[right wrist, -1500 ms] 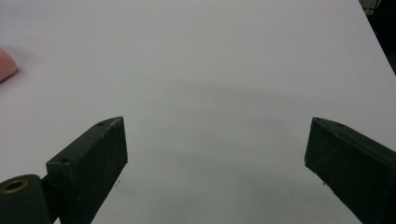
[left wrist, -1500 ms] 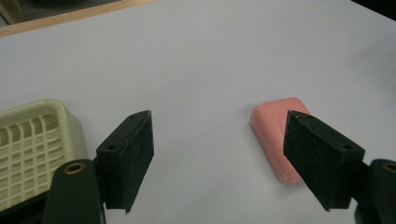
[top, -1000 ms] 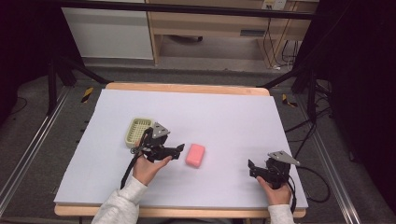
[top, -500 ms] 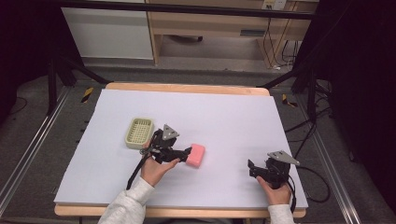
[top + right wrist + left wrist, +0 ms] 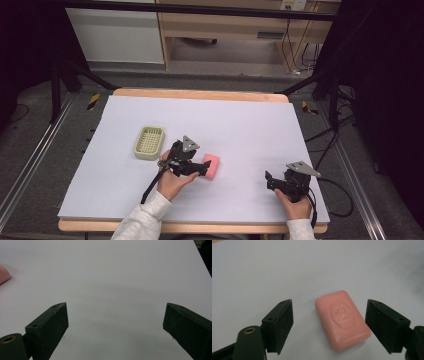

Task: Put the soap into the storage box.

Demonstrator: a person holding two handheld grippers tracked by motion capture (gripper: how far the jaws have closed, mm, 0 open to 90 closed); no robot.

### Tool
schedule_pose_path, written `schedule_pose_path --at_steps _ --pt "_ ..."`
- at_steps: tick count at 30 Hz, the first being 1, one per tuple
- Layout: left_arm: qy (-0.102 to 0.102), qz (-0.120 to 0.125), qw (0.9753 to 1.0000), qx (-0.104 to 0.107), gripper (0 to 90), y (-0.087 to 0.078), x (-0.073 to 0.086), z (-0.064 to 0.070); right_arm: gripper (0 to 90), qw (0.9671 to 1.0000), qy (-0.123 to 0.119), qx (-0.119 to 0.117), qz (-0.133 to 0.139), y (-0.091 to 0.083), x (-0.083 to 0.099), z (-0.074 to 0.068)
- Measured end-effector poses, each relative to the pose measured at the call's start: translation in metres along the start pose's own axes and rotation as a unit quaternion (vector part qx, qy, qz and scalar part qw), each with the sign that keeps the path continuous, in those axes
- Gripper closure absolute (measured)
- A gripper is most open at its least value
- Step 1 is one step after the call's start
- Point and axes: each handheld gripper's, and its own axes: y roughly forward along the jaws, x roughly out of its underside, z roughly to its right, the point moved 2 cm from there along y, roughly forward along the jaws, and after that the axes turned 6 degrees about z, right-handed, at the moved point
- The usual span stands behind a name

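Left gripper (image 5: 202, 167): jaws spread wide, straddling the soap (image 5: 212, 166), one jaw on each long side. Neither jaw touches it in the left gripper view; gaps visible both sides. Nothing grasped.

Soap: pink bar, flat on the table (image 5: 260, 130), stamped face up, lying a little nearer the front edge than the back, roughly midway between the side edges.

Dish (image 5: 149, 142): pale green, ribbed, on the table left of the soap, apart from it.

Right gripper (image 5: 270, 180): near the front right corner, jaws released and wide, nothing between them, well apart from the soap.
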Motion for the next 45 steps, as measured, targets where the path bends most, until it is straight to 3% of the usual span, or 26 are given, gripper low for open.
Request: schedule_pose_path --at_steps 23,45 --pt "0.010 -0.028 0.9995 0.011 20.4 0.026 0.002 0.017 6.4 1.0000 0.001 -0.001 -0.002 0.000 0.000 -0.001" --pt "0.007 -0.067 0.9977 0.005 19.5 0.049 0.010 0.018 6.4 1.0000 0.001 -0.005 -0.005 0.001 0.001 0.000"
